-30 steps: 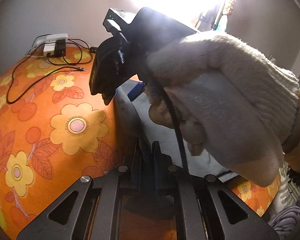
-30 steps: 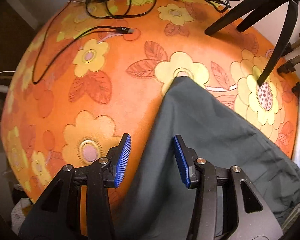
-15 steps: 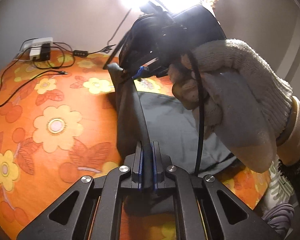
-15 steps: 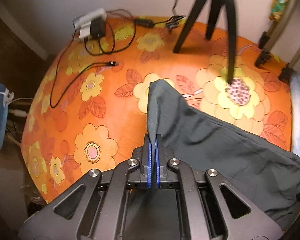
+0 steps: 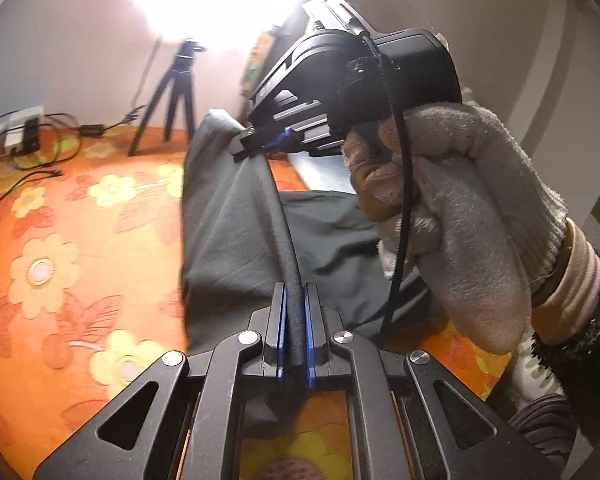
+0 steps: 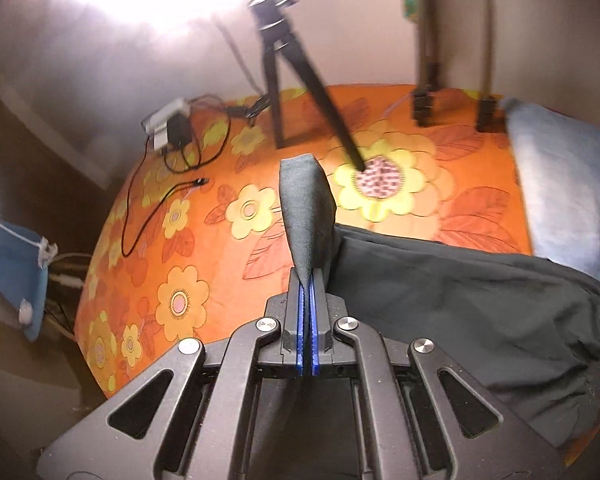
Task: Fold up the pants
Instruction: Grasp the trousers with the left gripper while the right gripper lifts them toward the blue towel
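Left wrist: both grippers (image 5: 295,312) (image 6: 308,320) pinch pants (image 5: 236,216).

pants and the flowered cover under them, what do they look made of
Pants: thin matte dark woven fabric, maybe light cotton or synthetic; soft folds, no sheen. Flowered cover: printed orange cloth, probably a cotton bedsheet; flat, matte, slightly wrinkled.

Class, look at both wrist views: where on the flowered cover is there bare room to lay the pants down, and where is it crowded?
Bare: the flowered cover between the cables and the dark pants. Crowded: the far edge, with charger, cables and tripod legs, and the right side under the pale blue cloth.
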{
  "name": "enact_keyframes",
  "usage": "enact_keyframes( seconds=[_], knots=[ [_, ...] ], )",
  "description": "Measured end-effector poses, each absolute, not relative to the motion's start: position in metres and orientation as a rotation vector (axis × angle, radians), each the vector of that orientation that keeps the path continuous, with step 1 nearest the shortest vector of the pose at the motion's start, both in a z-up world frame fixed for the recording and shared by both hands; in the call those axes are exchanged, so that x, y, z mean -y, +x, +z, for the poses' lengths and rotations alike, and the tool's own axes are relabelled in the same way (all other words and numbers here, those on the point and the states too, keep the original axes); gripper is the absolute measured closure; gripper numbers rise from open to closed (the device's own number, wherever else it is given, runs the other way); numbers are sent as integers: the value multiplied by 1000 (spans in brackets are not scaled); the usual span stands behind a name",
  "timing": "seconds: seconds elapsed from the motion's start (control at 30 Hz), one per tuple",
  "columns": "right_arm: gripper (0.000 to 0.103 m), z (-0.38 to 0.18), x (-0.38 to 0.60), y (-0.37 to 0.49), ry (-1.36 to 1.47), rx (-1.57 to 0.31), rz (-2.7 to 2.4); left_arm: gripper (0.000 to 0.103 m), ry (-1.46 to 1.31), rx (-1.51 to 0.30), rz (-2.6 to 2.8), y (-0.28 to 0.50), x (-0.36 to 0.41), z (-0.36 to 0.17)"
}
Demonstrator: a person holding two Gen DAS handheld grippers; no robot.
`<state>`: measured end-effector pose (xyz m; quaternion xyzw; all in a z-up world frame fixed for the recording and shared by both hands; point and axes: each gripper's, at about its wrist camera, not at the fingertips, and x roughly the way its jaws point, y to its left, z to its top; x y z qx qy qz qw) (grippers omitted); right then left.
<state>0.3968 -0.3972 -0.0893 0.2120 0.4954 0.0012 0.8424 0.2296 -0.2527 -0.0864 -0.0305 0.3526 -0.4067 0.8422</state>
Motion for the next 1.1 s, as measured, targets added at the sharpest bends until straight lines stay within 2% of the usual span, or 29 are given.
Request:
enact_keyframes(
  seconds=[0.43, 1.1],
  knots=[
    [100, -100, 472, 339, 522, -983, -105, 97, -132, -824, -943, 221, 315, -103],
    [100, -102, 567, 275, 585, -915, -194, 97, -61, -842, -1031, 218, 416, -116]
  ],
)
